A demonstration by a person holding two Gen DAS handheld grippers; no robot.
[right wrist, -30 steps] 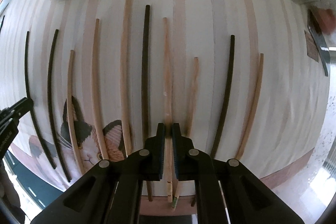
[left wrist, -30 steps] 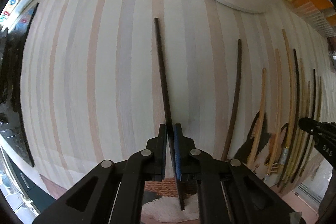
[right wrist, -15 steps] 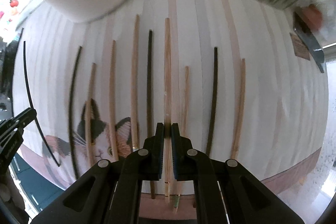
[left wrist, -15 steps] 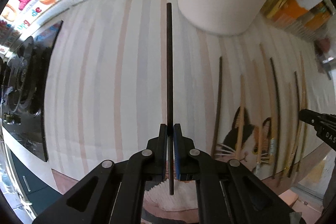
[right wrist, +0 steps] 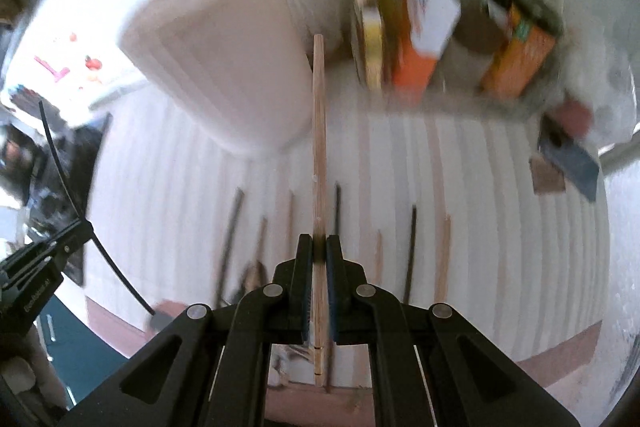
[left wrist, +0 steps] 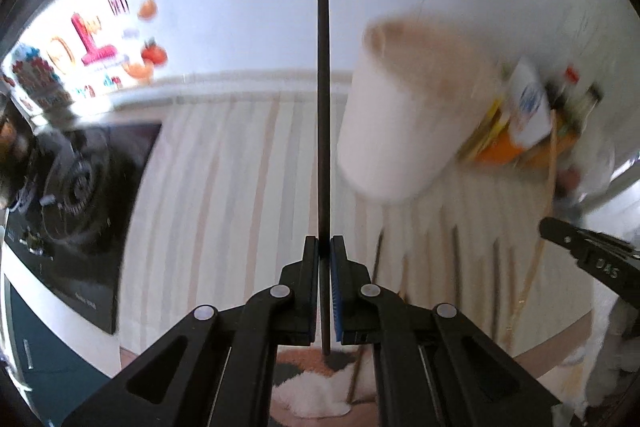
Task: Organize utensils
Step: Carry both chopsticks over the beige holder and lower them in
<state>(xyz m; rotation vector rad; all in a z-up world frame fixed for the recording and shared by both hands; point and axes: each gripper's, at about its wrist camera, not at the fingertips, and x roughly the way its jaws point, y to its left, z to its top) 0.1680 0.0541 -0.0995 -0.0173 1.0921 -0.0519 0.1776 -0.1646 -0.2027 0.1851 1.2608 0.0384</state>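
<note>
My left gripper (left wrist: 324, 247) is shut on a black chopstick (left wrist: 323, 115) and holds it raised, pointing up and away over the striped mat (left wrist: 224, 195). My right gripper (right wrist: 319, 245) is shut on a light wooden chopstick (right wrist: 319, 131), also lifted clear of the mat. A tall white cup (left wrist: 404, 115) stands at the back of the mat; in the right wrist view the cup (right wrist: 224, 67) is up and to the left. Several black and wooden chopsticks (right wrist: 410, 251) lie in a row on the mat below. The left gripper with its black stick shows at the left (right wrist: 44, 263).
A black stove top (left wrist: 80, 195) lies left of the mat. Boxes and bottles (right wrist: 424, 27) stand along the back wall, right of the cup. A dark blue object (right wrist: 568, 155) lies at the mat's right edge. The counter's front edge runs below the mat.
Both grippers have lifted and tilted up from the mat, each carrying its chopstick. The cup and back wall have come into view; the scene is blurred by motion.
</note>
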